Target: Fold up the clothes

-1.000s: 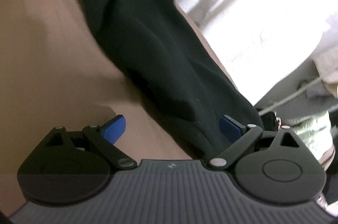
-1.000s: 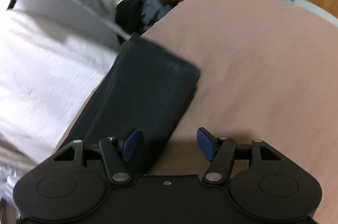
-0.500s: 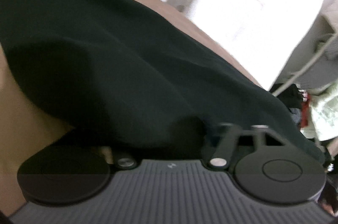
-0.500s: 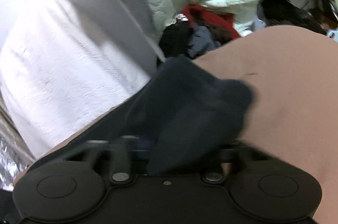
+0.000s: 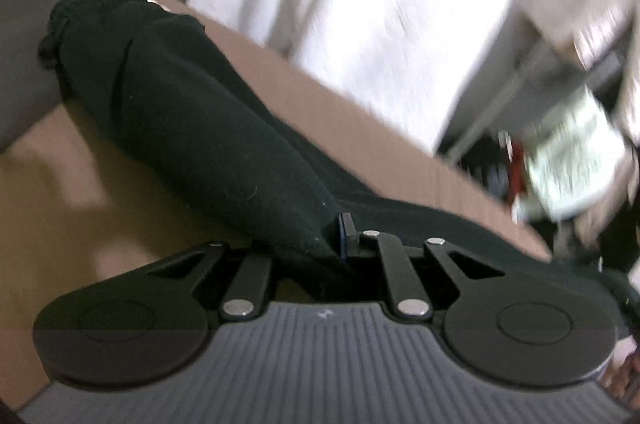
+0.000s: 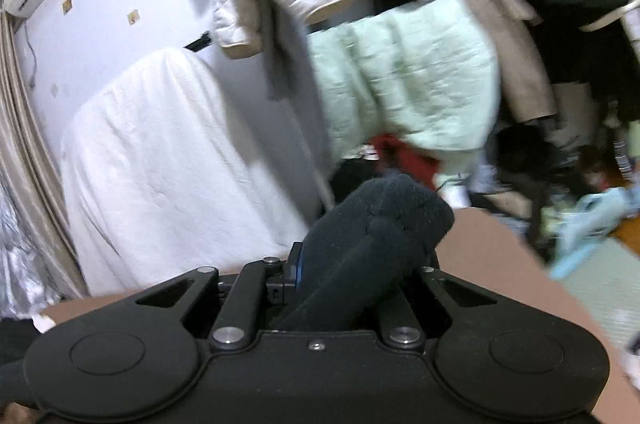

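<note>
While a second ago both pairs of fingers were spread wide over the flat cloth, we now have them pinching the black trousers. Our left gripper is clamped on a fold at 6 o'clock of its view, and the garment runs from there toward 10 o'clock across the brown table, ending at an elastic waistband. Our right gripper grips a bunched end that has risen off the table and stands up toward 12 o'clock. We judge the lengthwise fold is beginning, the lifted end ready to carry over.

Only the left view shows the trousers' stretched-out length. Only the right view shows the room: a white covered shape at 9 o'clock, a pale green quilted coat at 1 o'clock.
</note>
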The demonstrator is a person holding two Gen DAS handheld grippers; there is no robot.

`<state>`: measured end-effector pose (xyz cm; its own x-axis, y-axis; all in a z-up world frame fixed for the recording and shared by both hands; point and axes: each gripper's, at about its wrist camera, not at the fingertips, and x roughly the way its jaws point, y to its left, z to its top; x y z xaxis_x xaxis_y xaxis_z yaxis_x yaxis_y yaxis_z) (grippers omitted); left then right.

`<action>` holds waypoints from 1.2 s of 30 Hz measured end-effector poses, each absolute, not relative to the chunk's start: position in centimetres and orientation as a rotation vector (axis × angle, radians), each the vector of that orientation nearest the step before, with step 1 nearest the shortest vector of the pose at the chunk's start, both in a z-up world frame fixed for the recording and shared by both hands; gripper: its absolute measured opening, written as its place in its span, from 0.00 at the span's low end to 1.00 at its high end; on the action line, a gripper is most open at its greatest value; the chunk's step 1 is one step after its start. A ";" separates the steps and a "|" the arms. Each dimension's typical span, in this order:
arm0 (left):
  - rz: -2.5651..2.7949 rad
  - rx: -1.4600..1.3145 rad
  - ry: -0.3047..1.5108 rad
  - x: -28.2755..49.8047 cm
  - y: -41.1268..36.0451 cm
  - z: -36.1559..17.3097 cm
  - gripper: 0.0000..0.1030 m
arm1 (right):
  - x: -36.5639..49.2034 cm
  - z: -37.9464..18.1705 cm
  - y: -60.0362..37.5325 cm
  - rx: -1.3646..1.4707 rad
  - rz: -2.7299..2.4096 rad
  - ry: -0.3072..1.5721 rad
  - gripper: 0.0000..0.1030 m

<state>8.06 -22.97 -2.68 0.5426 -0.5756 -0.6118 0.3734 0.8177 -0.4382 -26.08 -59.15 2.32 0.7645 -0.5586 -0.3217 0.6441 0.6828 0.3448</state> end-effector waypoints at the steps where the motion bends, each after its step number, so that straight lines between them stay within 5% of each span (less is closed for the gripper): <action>1: -0.575 -0.222 0.865 6.8 -23.1 -4.0 0.10 | -27.8 1.5 -58.4 0.498 -0.698 0.218 0.11; 6: -0.522 -0.220 1.089 4.6 -22.5 -13.6 0.11 | -32.0 -5.4 -57.2 0.710 -0.795 0.462 0.11; 13: -0.571 -0.263 1.060 5.8 -22.2 -12.3 0.13 | -28.9 0.0 -53.5 0.318 -0.774 0.379 0.10; 17: -0.561 -0.283 1.118 5.6 -22.0 -13.8 0.44 | -28.9 -0.7 -54.2 0.354 -0.810 0.453 0.11; 20: -0.569 -0.118 1.116 4.8 -23.1 -14.1 0.47 | -29.5 -4.5 -56.5 0.533 -0.855 0.592 0.13; 25: -0.559 -0.050 1.069 3.6 -22.2 -12.3 0.53 | -29.5 -5.6 -57.7 0.611 -0.956 0.755 0.67; 30: -0.548 -0.135 1.022 4.3 -19.0 -10.7 0.54 | -29.2 -0.8 -56.4 0.573 -1.121 0.765 0.70; 36: -0.506 -0.112 0.912 6.0 -17.6 -8.5 0.58 | -22.2 3.9 -50.8 0.464 -0.729 0.606 0.70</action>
<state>5.97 -17.60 -8.47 0.5040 -0.4647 -0.7281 0.3718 0.8776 -0.3027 -22.23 -50.80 3.94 0.5905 -0.4732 -0.6537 0.7293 0.6597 0.1813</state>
